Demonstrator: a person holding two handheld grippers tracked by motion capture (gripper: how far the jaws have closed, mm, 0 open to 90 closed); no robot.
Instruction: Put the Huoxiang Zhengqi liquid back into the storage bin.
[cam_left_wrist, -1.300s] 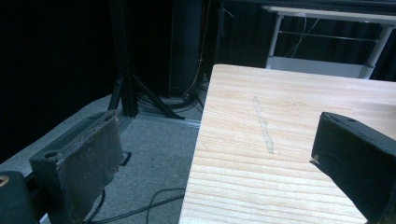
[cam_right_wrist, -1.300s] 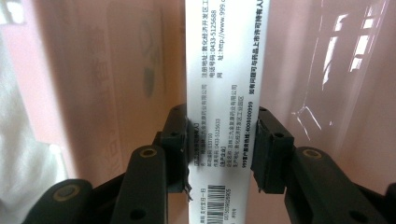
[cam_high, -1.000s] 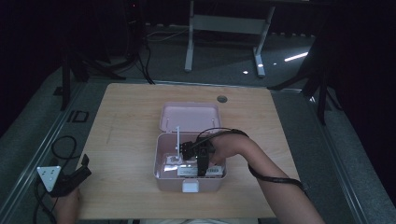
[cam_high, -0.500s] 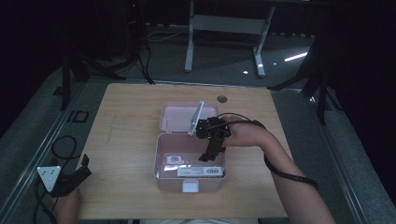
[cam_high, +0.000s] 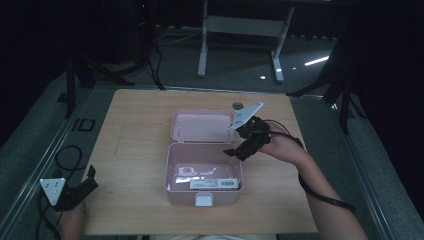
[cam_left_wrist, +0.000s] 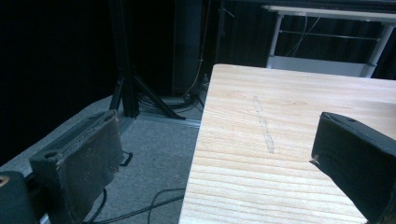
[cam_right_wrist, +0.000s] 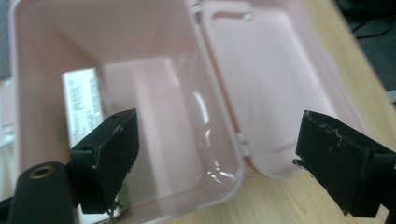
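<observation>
The right gripper (cam_high: 239, 148) hung over the right rim of the box (cam_high: 172, 170), its jaws spread wide with nothing between them. In the right gripper view the gripper (cam_right_wrist: 212, 154) looked down past the two black jaws into the box (cam_right_wrist: 154, 88), one jaw over the box's inside and the other over the lid (cam_right_wrist: 275, 84) and the table's (cam_right_wrist: 289, 205) wood. A grey plate (cam_high: 246, 114) stood tilted on top of the gripper, and a cable (cam_high: 320, 195) looped from it under the person's forearm (cam_high: 320, 200). The right hand (cam_high: 280, 147) held the gripper from the table's right side.

The box was pink, open, and sat near the middle of the table (cam_high: 135, 125), closer to the near edge. Its lid (cam_high: 202, 126) lay flat behind it, hinged to the far wall. A white latch (cam_high: 202, 200) showed on the front wall. Inside, on the floor toward the front, lay a white label or packet with a barcode (cam_high: 207, 183); in the right gripper view the same printed white piece (cam_right_wrist: 84, 105) sat against one wall. What it was could not be told.

The left gripper (cam_high: 85, 180) rested at the table's near left corner, partly off the edge, held by the left hand (cam_high: 72, 220). Its jaws were also wide apart and empty; in the left gripper view the gripper (cam_left_wrist: 210, 154) showed bare wood (cam_left_wrist: 280, 140) and grey floor (cam_left_wrist: 154, 154) between them. Well apart from the box, a small dark round thing (cam_high: 236, 105) lay near the far edge.
</observation>
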